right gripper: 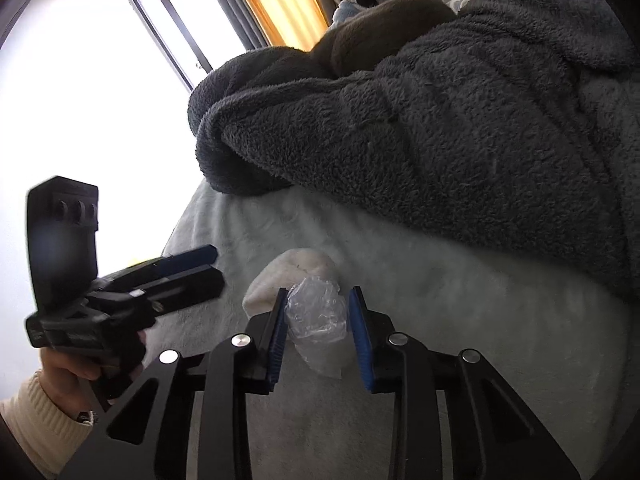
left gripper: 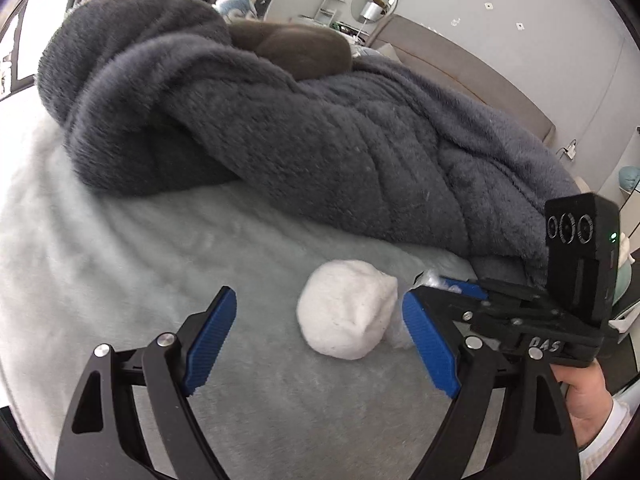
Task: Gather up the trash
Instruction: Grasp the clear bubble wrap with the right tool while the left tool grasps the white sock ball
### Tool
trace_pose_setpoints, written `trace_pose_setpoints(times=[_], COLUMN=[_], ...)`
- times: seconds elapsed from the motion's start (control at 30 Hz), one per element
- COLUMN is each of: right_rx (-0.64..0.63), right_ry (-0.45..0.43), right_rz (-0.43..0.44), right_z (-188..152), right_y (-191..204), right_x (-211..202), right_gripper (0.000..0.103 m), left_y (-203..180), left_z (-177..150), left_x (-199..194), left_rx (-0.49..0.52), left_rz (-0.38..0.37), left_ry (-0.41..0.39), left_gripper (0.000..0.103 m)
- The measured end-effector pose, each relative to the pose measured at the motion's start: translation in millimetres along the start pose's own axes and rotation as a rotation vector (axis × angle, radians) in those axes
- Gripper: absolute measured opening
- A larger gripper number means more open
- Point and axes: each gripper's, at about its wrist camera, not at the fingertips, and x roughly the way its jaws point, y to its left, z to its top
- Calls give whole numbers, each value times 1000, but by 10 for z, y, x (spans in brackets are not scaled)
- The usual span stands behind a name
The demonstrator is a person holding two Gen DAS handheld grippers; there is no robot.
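A white crumpled tissue ball point(left gripper: 348, 308) lies on the pale fleece bed sheet point(left gripper: 120, 240). My left gripper point(left gripper: 320, 295) is open wide, its blue pads either side of the ball's near end and clear of it. A crumpled piece of clear plastic wrap point(right gripper: 316, 312) sits between the blue pads of my right gripper point(right gripper: 318, 291), which is shut on it, just in front of the tissue ball point(right gripper: 288, 268). In the left wrist view the right gripper point(left gripper: 444, 286) comes in from the right, close beside the ball. The left gripper point(right gripper: 218, 267) shows at the left of the right wrist view.
A thick dark grey blanket point(left gripper: 280, 140) is heaped across the bed just beyond the trash, with a brown fleece item point(left gripper: 296, 48) behind it. A padded headboard point(left gripper: 460, 68) and wall stand at the back right. A bright window point(right gripper: 80, 80) is beyond the bed's edge.
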Motion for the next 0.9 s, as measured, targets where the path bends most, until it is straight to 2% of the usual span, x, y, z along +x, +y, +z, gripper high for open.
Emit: trace_pose_setpoints(times=[0.33, 0.5, 0.63, 0.73, 0.9], right_rx=[28, 35, 29, 7, -10], right_ry=[-42, -56, -64, -68, -72], right_rz=[-3, -5, -18, -39, -60], right_z=[-60, -80, -76, -74, -71], right_y=[-210, -263, -230, -162, -68], right_x=[-245, -346, -391, -422, -439], right_gripper=[30, 30, 30, 30, 30], left_y=[-174, -265, -319, -324, -383], left_z=[-49, -74, -99, -101, -112], left_x=[311, 447, 504, 504, 465], left_rx=[3, 41, 81, 87, 113], left_rz=[-4, 31, 55, 84, 92], left_ry=[35, 64, 78, 71, 55], left_gripper=[87, 85, 74, 61, 51])
